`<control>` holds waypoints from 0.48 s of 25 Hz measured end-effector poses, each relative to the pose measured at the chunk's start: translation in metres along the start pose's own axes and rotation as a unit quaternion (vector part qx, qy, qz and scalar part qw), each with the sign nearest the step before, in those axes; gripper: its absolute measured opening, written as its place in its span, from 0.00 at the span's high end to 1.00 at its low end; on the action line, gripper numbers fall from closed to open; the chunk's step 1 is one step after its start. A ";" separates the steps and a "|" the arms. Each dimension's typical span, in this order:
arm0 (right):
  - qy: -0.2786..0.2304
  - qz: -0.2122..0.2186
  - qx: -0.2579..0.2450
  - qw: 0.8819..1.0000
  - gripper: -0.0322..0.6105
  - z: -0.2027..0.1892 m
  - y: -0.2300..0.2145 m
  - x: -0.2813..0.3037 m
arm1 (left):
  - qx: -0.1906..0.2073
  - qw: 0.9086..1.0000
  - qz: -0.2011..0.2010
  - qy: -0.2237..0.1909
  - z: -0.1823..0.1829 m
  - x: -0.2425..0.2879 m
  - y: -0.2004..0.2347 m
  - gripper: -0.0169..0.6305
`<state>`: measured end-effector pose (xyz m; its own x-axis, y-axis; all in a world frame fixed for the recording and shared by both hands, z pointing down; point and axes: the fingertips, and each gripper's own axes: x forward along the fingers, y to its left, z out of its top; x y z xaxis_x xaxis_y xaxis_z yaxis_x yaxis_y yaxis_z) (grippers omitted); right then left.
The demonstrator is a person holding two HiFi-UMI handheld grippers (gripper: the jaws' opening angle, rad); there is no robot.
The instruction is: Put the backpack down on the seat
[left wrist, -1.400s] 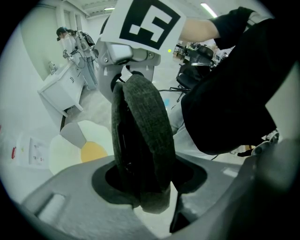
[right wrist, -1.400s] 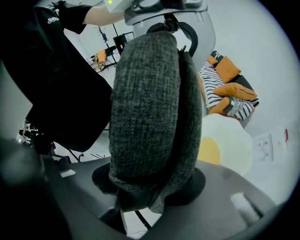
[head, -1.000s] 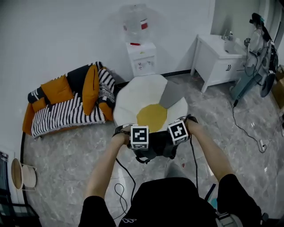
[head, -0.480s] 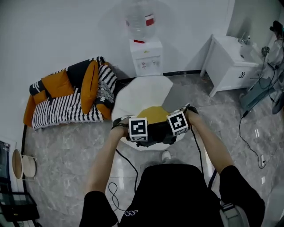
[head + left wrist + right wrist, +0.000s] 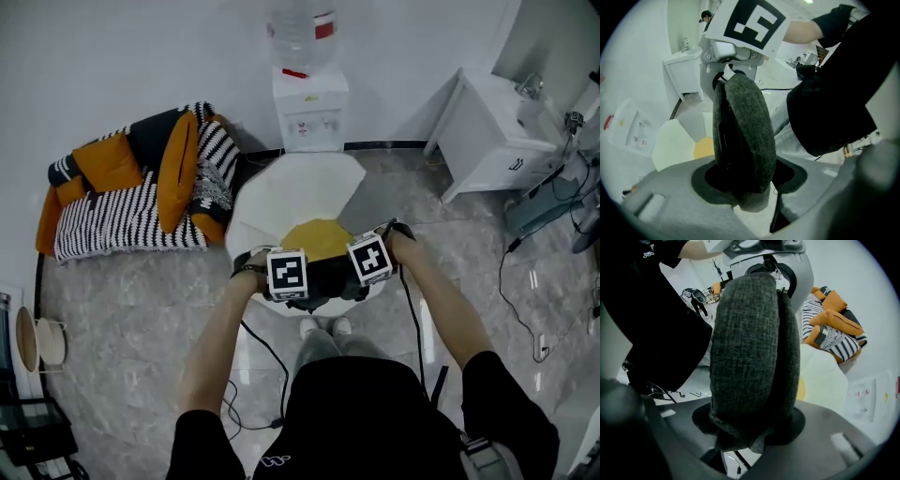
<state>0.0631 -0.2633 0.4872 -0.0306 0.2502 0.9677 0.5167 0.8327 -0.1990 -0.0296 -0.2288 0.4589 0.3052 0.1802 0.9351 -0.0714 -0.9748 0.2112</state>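
Note:
A dark grey knitted backpack hangs between my two grippers, just above the near edge of the round white seat with its yellow centre. My left gripper is shut on the backpack's left side and my right gripper on its right side. In the left gripper view the backpack fills the jaws of the left gripper, with the seat behind it. In the right gripper view the backpack sits pinched in the right gripper, the seat beyond it.
A striped sofa with orange cushions stands left of the seat. A water dispenser is against the wall behind it, and a white cabinet at the right. Cables trail over the marble floor by my feet.
I have stepped closer to the seat. Both grippers with the backpack have moved from over the floor to over the seat's near edge. Both grips are unchanged.

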 end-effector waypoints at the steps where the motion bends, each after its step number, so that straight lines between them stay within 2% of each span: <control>1: -0.004 0.004 0.001 1.000 0.63 0.002 -0.006 0.003 | 0.000 1.000 -0.004 0.001 -0.005 0.001 0.006 0.62; 4: -0.011 0.019 0.017 1.000 0.63 0.000 -0.026 0.012 | 0.003 1.000 -0.013 0.006 -0.018 0.004 0.028 0.62; 7: -0.040 0.026 0.029 0.998 0.62 0.012 -0.036 0.024 | 0.011 0.999 -0.037 0.013 -0.032 0.012 0.034 0.62; 12: -0.055 0.019 0.057 0.997 0.62 0.006 -0.081 0.030 | 0.031 0.998 -0.045 0.021 -0.047 0.013 0.083 0.62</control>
<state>0.0155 -0.3204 0.5314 -0.1095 0.3293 0.9379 0.4186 0.8711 -0.2570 -0.0758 -0.3010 0.5021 0.2677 0.2712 0.9245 0.0138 -0.9605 0.2778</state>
